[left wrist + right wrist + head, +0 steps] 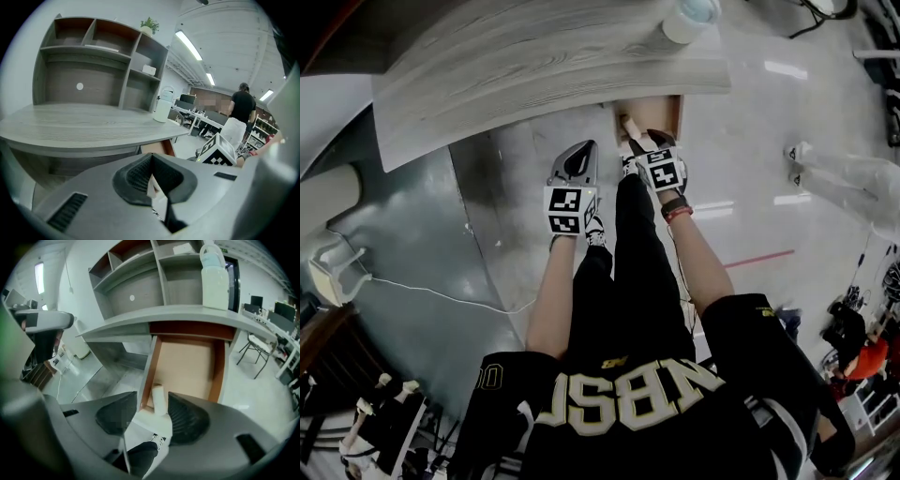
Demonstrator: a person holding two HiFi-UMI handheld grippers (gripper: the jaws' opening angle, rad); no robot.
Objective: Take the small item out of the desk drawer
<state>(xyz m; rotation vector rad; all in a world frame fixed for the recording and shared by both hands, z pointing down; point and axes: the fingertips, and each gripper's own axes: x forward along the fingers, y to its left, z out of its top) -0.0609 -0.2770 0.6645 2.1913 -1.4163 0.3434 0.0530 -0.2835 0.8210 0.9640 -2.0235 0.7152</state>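
Observation:
The desk drawer [219,376] stands pulled out under the grey wood desk top [178,315]; its tan floor is bare apart from one thing. A small white cylinder [159,400] sits at the drawer's front left corner. My right gripper [153,398] is open right at it, with the cylinder between the two dark pads and the pads not pressing it. In the head view this gripper [642,142] reaches into the drawer [673,111] at the small item [629,127]. My left gripper [151,159] is shut on nothing and hangs left of the drawer [579,157], below the desk edge.
A white jug [213,277] stands on the desk [534,66] above the drawer. Open shelves [103,61] rise at the desk's back. A chair [255,350] is at the right. A person [243,105] stands far off. A white cable [431,292] lies on the floor.

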